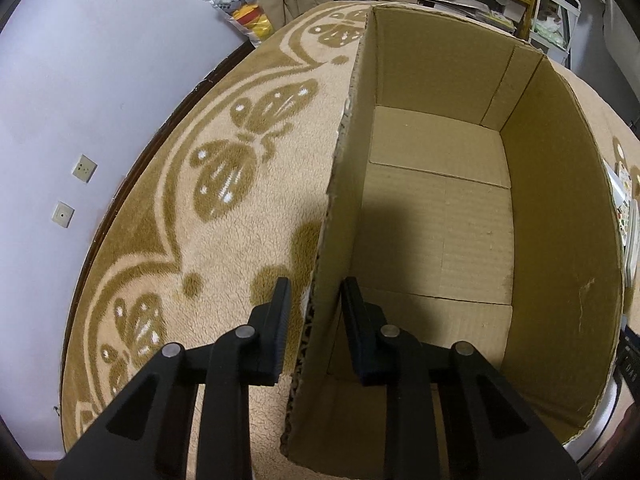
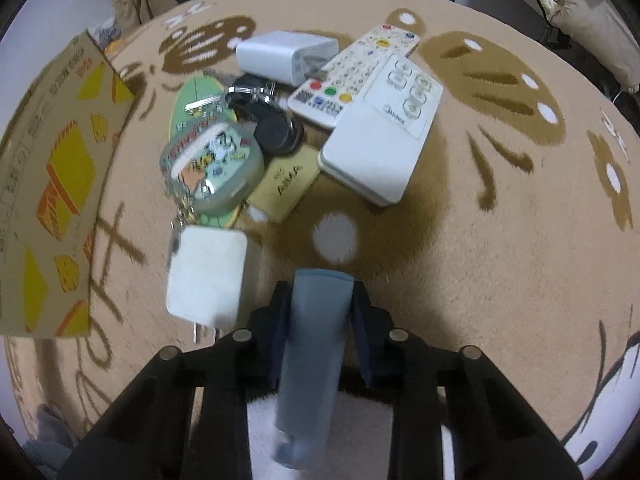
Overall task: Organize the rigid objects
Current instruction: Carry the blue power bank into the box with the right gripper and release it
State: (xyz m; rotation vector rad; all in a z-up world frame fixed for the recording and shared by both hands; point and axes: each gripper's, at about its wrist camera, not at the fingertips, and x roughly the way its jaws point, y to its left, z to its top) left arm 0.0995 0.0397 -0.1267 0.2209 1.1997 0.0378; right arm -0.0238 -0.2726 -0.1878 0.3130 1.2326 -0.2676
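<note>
Right wrist view: our right gripper (image 2: 318,308) clamps a blue case (image 2: 312,344) lengthwise; the cardboard box (image 2: 52,184) sits upper left, its wall between our left gripper's (image 1: 316,320) open fingers.

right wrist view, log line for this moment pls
right gripper: shut on blue case | left gripper: open, straddling cardboard box wall | box: empty
</note>
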